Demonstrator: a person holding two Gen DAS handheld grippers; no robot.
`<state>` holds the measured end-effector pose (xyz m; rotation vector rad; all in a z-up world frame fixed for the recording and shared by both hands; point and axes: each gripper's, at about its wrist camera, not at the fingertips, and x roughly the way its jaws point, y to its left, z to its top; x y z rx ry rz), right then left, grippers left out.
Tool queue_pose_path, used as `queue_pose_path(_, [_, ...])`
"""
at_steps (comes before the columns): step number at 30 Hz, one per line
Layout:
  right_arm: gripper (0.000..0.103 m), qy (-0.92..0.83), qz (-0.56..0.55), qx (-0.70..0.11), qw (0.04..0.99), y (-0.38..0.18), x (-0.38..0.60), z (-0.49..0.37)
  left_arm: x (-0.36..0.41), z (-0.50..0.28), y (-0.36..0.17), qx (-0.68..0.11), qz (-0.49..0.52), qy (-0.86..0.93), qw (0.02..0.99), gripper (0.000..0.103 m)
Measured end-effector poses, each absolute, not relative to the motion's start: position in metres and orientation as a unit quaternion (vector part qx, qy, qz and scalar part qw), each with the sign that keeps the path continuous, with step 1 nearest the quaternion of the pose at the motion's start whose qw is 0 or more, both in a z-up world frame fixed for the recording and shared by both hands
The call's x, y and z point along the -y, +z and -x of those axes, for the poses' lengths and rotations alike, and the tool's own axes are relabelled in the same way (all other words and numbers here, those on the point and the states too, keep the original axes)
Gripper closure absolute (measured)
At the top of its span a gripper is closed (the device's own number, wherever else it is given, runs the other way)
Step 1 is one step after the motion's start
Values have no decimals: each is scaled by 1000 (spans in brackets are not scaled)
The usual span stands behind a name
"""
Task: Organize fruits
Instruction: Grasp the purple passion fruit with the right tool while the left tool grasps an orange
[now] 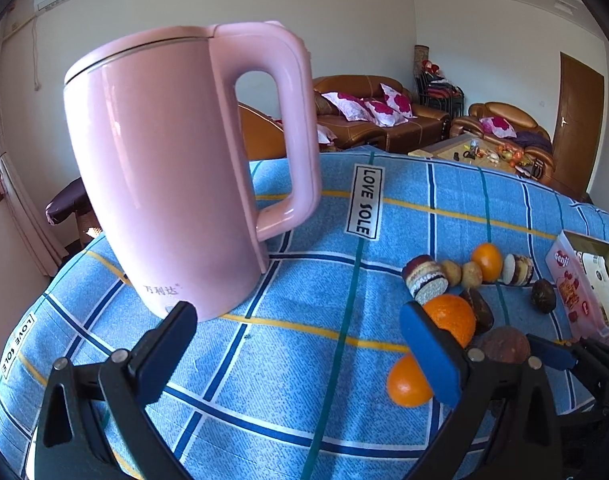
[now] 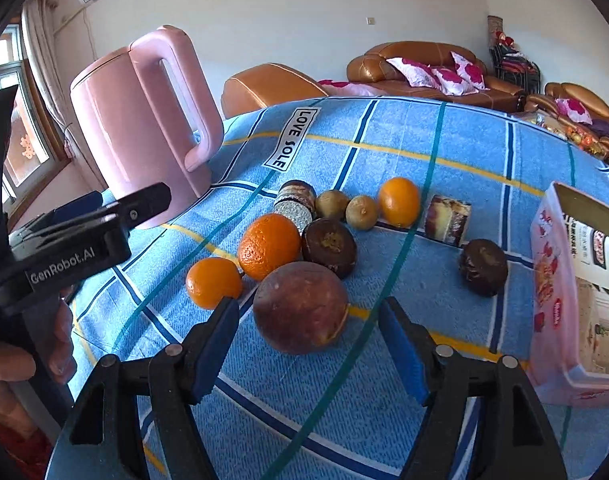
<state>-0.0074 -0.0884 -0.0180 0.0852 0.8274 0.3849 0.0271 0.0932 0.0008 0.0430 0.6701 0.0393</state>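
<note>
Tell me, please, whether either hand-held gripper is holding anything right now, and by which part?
Nothing is held: the right hand-held gripper stands open near the round reddish-brown fruit; the left hand-held gripper is open.

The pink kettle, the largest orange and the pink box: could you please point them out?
pink kettle (image 1: 164, 168), left wrist view, body side.
largest orange (image 2: 269, 246), right wrist view, peel centre.
pink box (image 2: 552, 280), right wrist view, near wall.

Scattered fruits on the blue cloth: three oranges (image 2: 269, 246), two kiwis (image 2: 331, 205), one reddish-brown passion fruit (image 2: 300, 307) (nearest).
</note>
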Motion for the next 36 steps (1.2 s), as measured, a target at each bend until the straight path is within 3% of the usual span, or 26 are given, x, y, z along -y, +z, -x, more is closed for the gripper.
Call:
queue_pose_path(2, [47,187,-41,-411,891,-21,88,6,-91,-29,-2,-336,-24,-1,942,0])
queue_pose_path(3, [50,191,-44,-413,889,-22,89,6,-88,-29,-3,-339,-23,-16,940,0])
queue_pose_path(10, [50,141,-47,-347,926,2,117,33,-69,-30,-18,-378,-43,-105,919,0])
queue_pose_path(13, [50,123,-55,-318,938,13,134,42,-59,-29,-25,-395,-56,-123,909,7])
queue_pose_path(22, [50,106,-81,-331,934,9,153,39,-62,-29,-43,-433,-42,-126,891,42])
queue_pose_path(25, [50,99,-71,-318,940,14,152,42,-62,-25,-40,-428,-39,-141,892,67])
queue_pose_path(30, [50,75,-65,-297,950,21,165,50,-71,-24,-35,-421,-18,-142,895,67])
queue_pose_path(36, [50,27,-86,-265,960,34,201,55,-91,-8,-5,-348,25,-124,929,67])
